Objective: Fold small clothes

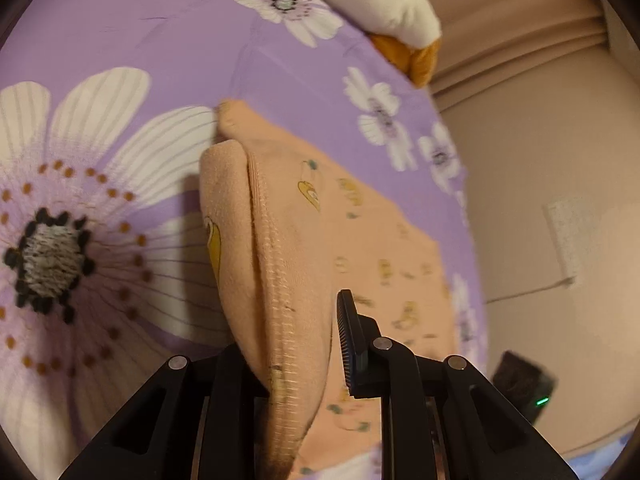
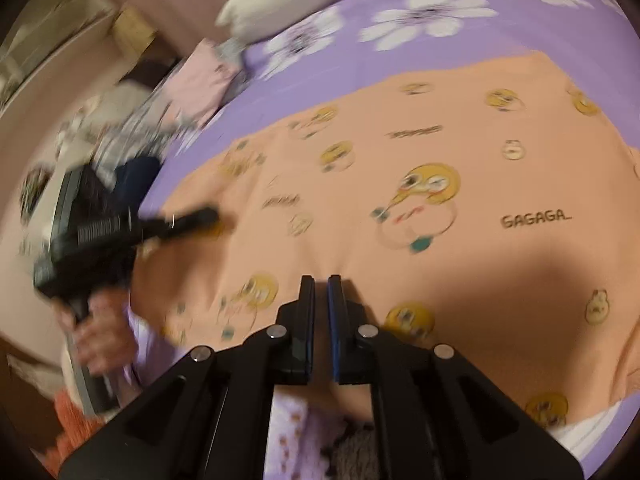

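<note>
The left claw point(image 1: 304, 340) grips the hemmed edge of the peach cartoon-print cotton garment point(image 1: 360, 232) (lifted off the purple floral bedsheet point(image 1: 120, 40)); the right claw point(image 2: 321, 292), nearly closed, pinches its near edge.

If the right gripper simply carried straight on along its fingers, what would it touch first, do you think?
Most likely the peach garment: the right gripper, jaws nearly together, points across its printed surface, spread on the purple floral bedsheet. Depth is unclear; it may already be touching.
</note>
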Demonstrator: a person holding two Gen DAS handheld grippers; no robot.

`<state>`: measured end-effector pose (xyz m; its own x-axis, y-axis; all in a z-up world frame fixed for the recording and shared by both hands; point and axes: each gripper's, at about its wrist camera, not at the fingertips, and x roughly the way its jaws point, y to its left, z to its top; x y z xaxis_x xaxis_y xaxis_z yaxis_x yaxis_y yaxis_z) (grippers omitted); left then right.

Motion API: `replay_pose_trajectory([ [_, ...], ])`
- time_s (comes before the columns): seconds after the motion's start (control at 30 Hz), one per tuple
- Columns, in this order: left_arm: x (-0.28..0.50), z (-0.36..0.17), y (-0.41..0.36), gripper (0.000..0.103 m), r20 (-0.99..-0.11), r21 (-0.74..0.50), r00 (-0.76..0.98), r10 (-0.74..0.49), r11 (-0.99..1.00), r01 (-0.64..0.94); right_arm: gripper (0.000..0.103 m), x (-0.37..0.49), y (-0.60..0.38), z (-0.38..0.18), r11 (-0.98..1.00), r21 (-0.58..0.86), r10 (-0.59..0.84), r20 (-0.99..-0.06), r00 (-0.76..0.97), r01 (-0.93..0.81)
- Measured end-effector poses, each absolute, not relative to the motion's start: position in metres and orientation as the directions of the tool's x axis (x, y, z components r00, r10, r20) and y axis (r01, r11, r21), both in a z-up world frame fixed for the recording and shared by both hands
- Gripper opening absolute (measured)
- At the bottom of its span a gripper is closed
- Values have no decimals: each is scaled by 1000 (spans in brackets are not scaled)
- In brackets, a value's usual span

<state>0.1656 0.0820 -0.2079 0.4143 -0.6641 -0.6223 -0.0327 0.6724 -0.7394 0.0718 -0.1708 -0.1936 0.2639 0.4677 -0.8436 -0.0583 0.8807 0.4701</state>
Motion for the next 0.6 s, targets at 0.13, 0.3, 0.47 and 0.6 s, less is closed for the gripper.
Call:
replay_pose_trajectory([
  [0.13,168,-199,62,19,-615,-740,424,-665,673,-18,2,69,-168,-196,908,415,412,-866,283,-50],
  [0.3,174,-184,42,19,-592,-758,420,-688,653,1,0,70,-186,-201,865,501,486,-838,249,-4],
  [0.47,182,-166,21,19,-588,-763,425,-689,646,-7,1,71,-189,-202,846,533,523,-825,213,-10],
  [0.6,200,-156,-17,19,-585,-775,371,-721,632,6,2,69,-219,-208,762,632,598,-771,219,141],
])
